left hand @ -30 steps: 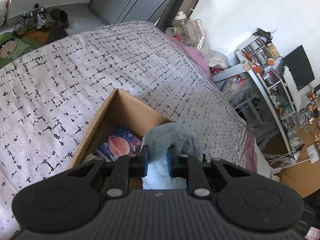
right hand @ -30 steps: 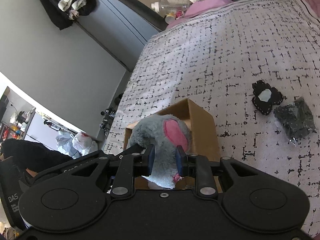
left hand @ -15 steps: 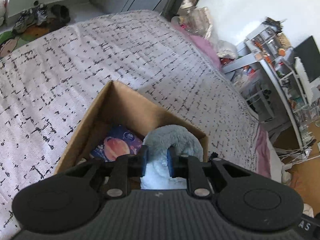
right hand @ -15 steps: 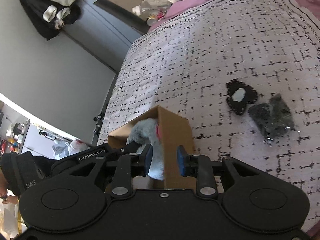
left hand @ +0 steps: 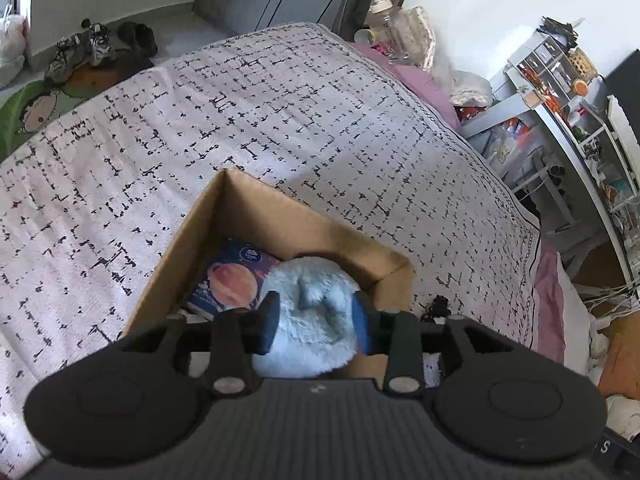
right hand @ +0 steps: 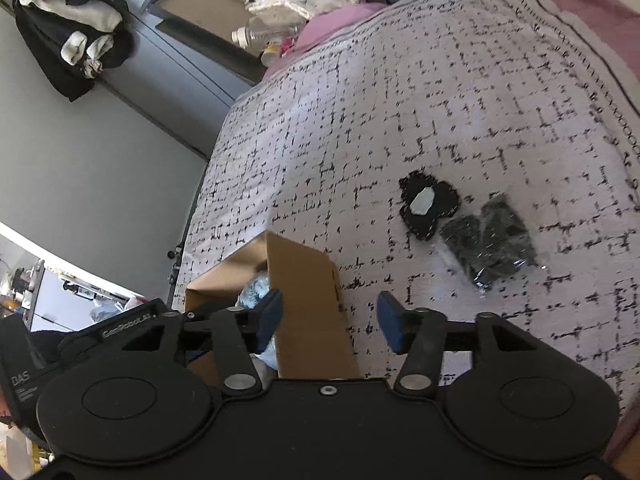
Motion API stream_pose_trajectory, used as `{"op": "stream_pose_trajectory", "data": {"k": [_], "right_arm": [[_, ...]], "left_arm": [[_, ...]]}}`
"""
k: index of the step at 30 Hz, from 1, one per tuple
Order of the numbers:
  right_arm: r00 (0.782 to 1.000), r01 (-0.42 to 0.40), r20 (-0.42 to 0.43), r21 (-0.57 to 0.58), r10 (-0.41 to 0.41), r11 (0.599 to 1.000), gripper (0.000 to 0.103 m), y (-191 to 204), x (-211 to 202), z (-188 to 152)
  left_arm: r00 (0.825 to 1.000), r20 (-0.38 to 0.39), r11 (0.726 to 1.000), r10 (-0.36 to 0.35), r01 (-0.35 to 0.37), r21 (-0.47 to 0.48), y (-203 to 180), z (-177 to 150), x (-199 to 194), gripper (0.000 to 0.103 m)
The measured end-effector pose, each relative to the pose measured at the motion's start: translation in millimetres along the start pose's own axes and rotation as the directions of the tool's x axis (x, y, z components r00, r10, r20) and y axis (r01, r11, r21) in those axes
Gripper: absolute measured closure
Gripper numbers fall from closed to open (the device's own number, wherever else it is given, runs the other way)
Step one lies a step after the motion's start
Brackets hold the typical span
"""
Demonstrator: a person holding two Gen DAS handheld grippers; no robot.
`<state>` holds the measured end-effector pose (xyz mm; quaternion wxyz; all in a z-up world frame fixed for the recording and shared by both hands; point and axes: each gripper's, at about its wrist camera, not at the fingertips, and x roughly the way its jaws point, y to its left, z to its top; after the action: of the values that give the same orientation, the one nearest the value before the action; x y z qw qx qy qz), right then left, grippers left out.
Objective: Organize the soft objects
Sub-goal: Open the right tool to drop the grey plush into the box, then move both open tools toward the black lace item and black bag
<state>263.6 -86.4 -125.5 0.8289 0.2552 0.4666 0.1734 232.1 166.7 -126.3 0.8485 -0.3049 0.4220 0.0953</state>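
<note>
A grey-blue plush toy (left hand: pixel 310 316) lies inside the open cardboard box (left hand: pixel 248 208) on the bed. My left gripper (left hand: pixel 314 320) is open, its jaws spread to either side of the plush without squeezing it. A blue packet with a pink print (left hand: pixel 234 278) lies in the box beside the plush. My right gripper (right hand: pixel 330 318) is open and empty, straddling the box's near wall (right hand: pixel 304 300); a bit of the plush (right hand: pixel 254 292) shows inside. A black flower-shaped patch (right hand: pixel 428 204) and a bagged black item (right hand: pixel 490 244) lie on the bedspread to the right.
The bed carries a white spread with black dashes (left hand: pixel 200 120). Shoes (left hand: pixel 80 52) lie on the floor beyond the bed. A cluttered shelf unit (left hand: pixel 568 92) stands to the right. A bottle (right hand: pixel 260 32) and bags sit at the head of the bed.
Both grippers have opened and let go of the plush, which has dropped into the box. The right gripper has moved over the box wall.
</note>
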Motion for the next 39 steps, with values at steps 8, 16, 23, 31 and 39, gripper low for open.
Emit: {"op": "stream_pose_trajectory", "data": {"k": [8,16,23,31,39], "right_arm": [[0.999,0.01,0.053,0.022,-0.011,1.0,0.022,-20.4,-28.1,12.1],[0.996,0.025,0.08,0.036,-0.028,0.999,0.006,-43.9,-53.8,23.4],[0.998,0.034,0.059,-0.026,-0.032,0.999,0.0,-52.6,-68.0,30.5],[0.997,0.061,0.062,-0.129,-0.053,0.99,0.0,-59.7,-84.7,36.2],[0.996,0.072,0.072,-0.166,-0.061,0.983,0.0,-69.9,-91.5,39.7]], "left_arm": [[1.0,-0.003,0.999,0.016,-0.016,0.047,-26.9,-9.4,-20.2,0.036],[1.0,-0.013,0.994,0.026,-0.024,0.103,-58.0,-23.0,-36.2,0.023],[0.999,0.008,0.985,0.036,-0.037,0.166,-84.9,-34.0,-47.2,0.02],[0.997,0.023,0.969,0.075,-0.079,0.235,-109.7,-45.8,-52.7,0.009],[0.994,0.032,0.953,0.105,-0.11,0.281,-126.6,-57.7,-48.6,0.001]]}}
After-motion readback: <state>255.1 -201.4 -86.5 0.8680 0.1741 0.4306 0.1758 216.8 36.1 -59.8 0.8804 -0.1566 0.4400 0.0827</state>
